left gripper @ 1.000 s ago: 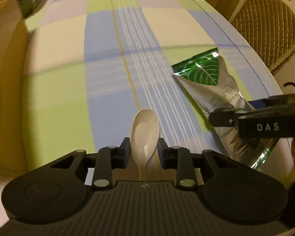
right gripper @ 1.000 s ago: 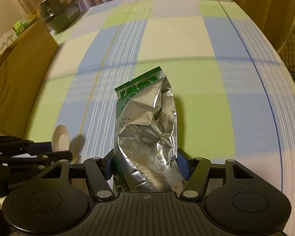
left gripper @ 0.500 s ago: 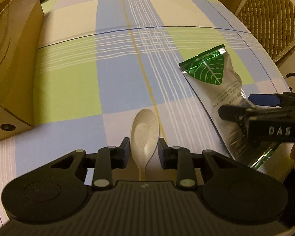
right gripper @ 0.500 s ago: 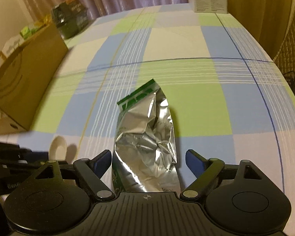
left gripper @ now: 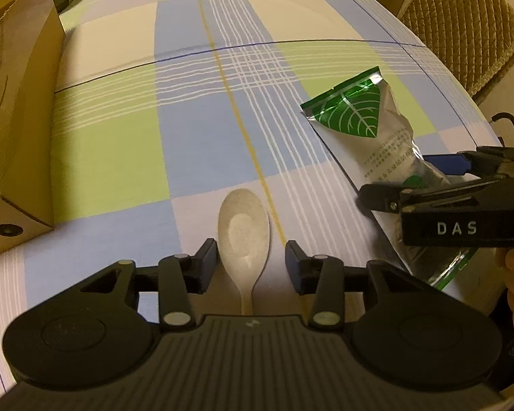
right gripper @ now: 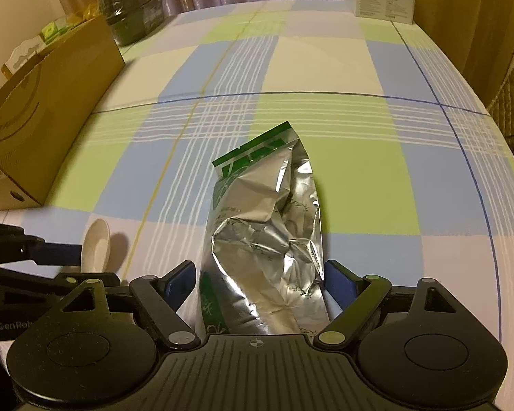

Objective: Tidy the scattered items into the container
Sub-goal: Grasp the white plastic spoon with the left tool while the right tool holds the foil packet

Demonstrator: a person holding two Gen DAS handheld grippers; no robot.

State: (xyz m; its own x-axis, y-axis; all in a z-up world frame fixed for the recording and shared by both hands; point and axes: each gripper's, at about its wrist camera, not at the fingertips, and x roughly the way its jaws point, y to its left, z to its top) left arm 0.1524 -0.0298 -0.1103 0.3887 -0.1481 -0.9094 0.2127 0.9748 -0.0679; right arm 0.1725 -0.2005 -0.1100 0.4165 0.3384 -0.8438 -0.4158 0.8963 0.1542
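Your cardboard box [left gripper: 17,109] waits far left on the checked surface [left gripper: 113,144], with neither item in it. The foil pouch [right gripper: 264,239] lies between your right tool [right gripper: 257,284], spread wider than before and gripping nothing. Your left tool [left gripper: 252,262] is opening off the spoon [left gripper: 245,236], which it pinched earlier. Both items lie loose on the near surface.

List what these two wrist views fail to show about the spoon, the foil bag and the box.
- Spoon handle: left wrist view, hidden under the left tool, whose jaws are opening around it.
- Foil bag bottom end: right wrist view, hidden behind the right tool body.
- Cardboard box interior: both views, cut off by the left edge and hidden by its wall.
- Bag's small print: too small to read.
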